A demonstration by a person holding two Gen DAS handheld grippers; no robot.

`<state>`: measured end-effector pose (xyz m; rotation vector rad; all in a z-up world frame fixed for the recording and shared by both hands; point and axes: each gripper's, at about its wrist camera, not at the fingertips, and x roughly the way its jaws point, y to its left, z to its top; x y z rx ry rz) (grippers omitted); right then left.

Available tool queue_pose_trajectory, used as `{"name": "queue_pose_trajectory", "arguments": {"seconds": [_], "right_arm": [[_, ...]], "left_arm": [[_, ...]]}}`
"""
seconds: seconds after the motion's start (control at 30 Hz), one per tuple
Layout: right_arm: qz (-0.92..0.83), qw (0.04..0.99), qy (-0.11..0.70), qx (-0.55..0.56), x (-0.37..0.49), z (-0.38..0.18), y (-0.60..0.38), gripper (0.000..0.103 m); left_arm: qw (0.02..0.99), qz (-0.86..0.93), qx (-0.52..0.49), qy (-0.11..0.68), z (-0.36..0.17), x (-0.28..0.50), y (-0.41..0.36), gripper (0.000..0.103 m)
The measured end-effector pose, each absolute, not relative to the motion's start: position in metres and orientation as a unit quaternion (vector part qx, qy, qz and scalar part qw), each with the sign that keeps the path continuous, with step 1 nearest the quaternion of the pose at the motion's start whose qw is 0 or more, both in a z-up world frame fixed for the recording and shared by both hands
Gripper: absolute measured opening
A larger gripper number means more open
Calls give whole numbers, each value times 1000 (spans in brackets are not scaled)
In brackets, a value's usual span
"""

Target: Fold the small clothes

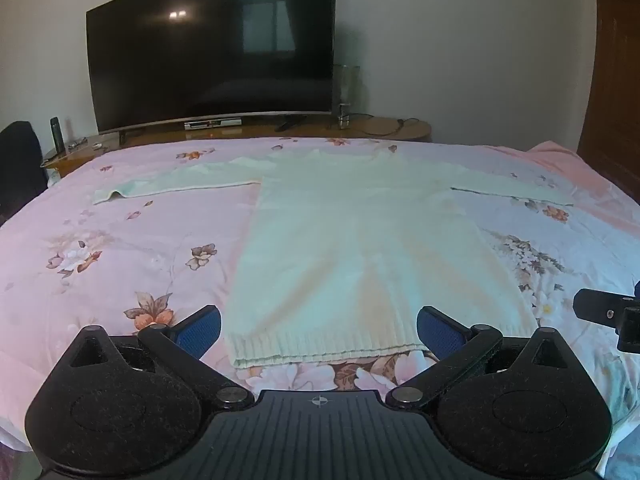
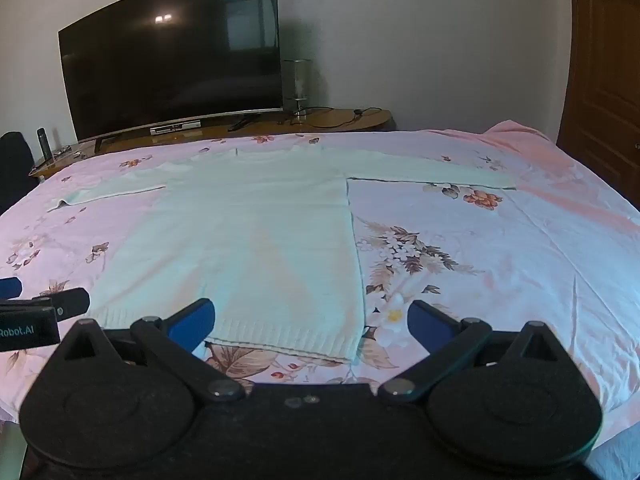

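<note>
A pale cream knit sweater [image 1: 352, 248] lies flat on the pink floral bedspread [image 1: 120, 248], sleeves spread left and right, ribbed hem nearest me. It also shows in the right wrist view [image 2: 248, 248]. My left gripper [image 1: 318, 326] is open and empty, its blue pads either side of the hem, just above it. My right gripper [image 2: 310, 320] is open and empty over the hem's right corner. The right gripper's edge shows in the left wrist view [image 1: 608, 314]; the left gripper's edge shows in the right wrist view [image 2: 36, 312].
A large dark TV [image 1: 212, 48] stands on a wooden cabinet [image 1: 376, 130] beyond the bed's far edge, with a glass lamp [image 1: 346, 92] and cables beside it. A dark chair [image 1: 16, 168] is at far left. A brown wooden door [image 2: 600, 64] is at right.
</note>
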<state>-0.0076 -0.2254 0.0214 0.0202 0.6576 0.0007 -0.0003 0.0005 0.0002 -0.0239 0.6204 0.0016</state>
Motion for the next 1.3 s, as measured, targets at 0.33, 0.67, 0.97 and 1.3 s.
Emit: {"name": "queue_pose_trajectory", "arguments": {"seconds": [0.33, 0.67, 0.97, 1.3], "right_arm": [[2, 946, 323, 13, -11, 21, -228, 103], [1, 947, 321, 21, -12, 24, -231, 103], [-1, 947, 319, 26, -11, 24, -237, 103], [-2, 947, 319, 30, -10, 22, -237, 103]], "left_arm": [[952, 3, -5, 305, -1, -1, 1, 103], [951, 2, -1, 308, 1, -1, -6, 103], [951, 0, 1, 309, 0, 0, -10, 103], [951, -2, 4, 310, 0, 1, -10, 103]]}}
